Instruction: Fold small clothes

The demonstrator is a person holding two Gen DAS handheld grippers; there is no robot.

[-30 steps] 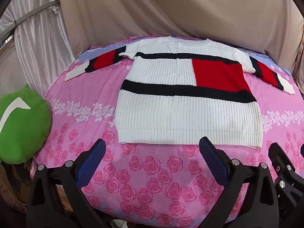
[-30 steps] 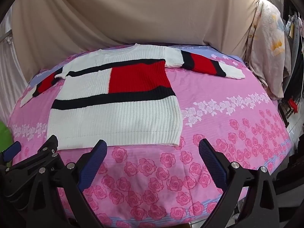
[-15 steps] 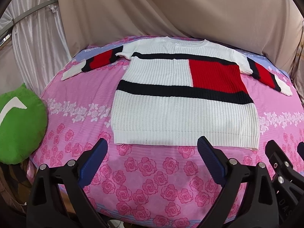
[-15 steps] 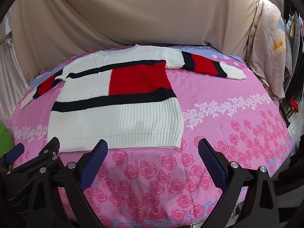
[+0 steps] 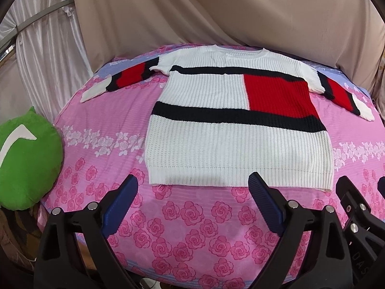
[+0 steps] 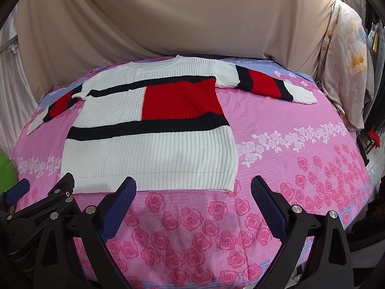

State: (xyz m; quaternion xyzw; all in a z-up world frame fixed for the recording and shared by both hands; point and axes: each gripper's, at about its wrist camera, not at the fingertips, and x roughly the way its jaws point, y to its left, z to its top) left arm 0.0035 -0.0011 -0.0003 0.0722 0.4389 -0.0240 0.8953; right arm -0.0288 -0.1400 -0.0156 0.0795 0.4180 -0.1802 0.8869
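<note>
Now both jaws spread wide, left gripper point(image 5: 193, 187) and right gripper point(image 6: 193, 187) near flat sweater point(image 5: 238, 130)

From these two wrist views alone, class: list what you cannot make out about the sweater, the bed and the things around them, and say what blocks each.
- Underside of the sweater: both views, hidden by its own front.
- Green cushion: left wrist view, cut off by the frame edge; a sliver in the right wrist view.
- Hanging floral cloth: right wrist view, top lost at the dark lens rim.
- Near edge of the bedsheet: hidden behind the left gripper and right gripper.
</note>
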